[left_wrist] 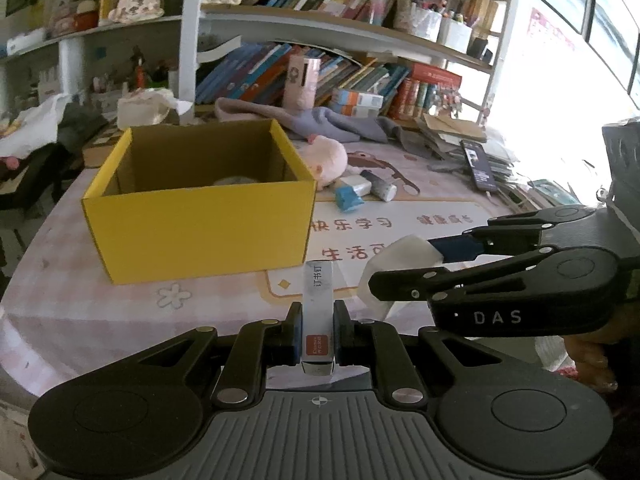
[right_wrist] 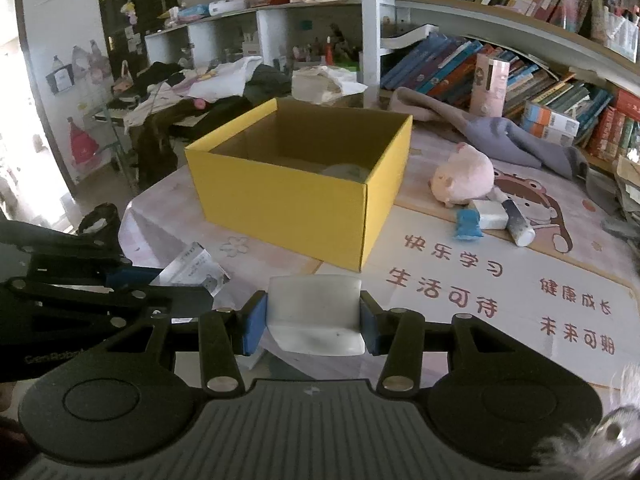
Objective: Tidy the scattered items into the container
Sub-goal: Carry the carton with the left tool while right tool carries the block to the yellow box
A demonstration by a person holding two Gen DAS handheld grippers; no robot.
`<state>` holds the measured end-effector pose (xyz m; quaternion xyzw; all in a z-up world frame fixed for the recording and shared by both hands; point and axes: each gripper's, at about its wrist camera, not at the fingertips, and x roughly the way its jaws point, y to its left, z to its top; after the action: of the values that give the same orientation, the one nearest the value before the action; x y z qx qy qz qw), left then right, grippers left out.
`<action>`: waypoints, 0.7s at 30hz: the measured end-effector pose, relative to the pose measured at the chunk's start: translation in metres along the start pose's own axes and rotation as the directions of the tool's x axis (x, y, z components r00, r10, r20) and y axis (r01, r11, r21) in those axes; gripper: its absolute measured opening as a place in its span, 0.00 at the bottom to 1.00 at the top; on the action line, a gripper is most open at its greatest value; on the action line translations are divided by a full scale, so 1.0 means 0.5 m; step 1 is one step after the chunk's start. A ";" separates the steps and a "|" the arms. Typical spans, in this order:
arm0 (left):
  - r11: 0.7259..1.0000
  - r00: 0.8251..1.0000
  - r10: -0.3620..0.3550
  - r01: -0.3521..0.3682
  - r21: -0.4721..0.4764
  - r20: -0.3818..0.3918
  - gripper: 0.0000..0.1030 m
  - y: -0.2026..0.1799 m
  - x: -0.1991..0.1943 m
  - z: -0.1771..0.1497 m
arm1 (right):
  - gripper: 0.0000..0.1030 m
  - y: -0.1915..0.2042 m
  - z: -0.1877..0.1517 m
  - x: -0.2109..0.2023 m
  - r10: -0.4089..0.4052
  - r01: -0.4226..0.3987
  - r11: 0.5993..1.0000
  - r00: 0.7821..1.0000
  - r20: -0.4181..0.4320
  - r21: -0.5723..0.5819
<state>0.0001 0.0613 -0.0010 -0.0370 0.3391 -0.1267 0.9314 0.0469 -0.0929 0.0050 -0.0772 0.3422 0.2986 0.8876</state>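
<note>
L tongs (left_wrist: 317,330) clamp staple box (left_wrist: 318,312), long axis fwd toward yellow box (left_wrist: 200,232); R tongs (right_wrist: 314,320) clamp white block (right_wrist: 316,312).

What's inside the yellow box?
Only a bit shows over the yellow box wall: something pale and rounded lying at the bottom near the front. What it is can't be told, and the front wall covers the rest of the floor.
</note>
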 end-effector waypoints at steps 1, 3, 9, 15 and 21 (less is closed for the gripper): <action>1.000 1.000 0.004 -0.004 -0.005 0.000 0.13 0.001 -0.001 -0.001 | 0.43 0.002 0.003 0.003 0.006 -0.006 1.000 1.000 -0.002 -0.006; 1.000 1.000 0.015 -0.015 -0.018 0.000 0.13 0.005 -0.002 -0.002 | 0.43 0.006 0.007 0.010 0.020 -0.021 1.000 1.000 -0.007 -0.021; 0.998 0.999 0.047 -0.048 -0.048 -0.008 0.13 0.013 0.004 -0.002 | 0.43 0.008 0.016 0.028 0.063 -0.063 0.997 0.998 -0.019 -0.042; 0.994 0.995 0.095 -0.094 -0.051 0.016 0.13 0.022 0.014 0.025 | 0.43 -0.005 0.047 0.050 0.091 -0.090 0.993 0.996 0.011 -0.073; 0.990 0.990 0.129 -0.124 -0.074 0.061 0.13 0.039 0.035 0.077 | 0.43 -0.030 0.099 0.066 0.111 -0.102 0.987 0.991 0.072 -0.125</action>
<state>0.0416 0.0749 0.0146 -0.0520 0.3142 -0.0543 0.9464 0.1026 -0.0725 0.0197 -0.1004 0.2918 0.3686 0.8769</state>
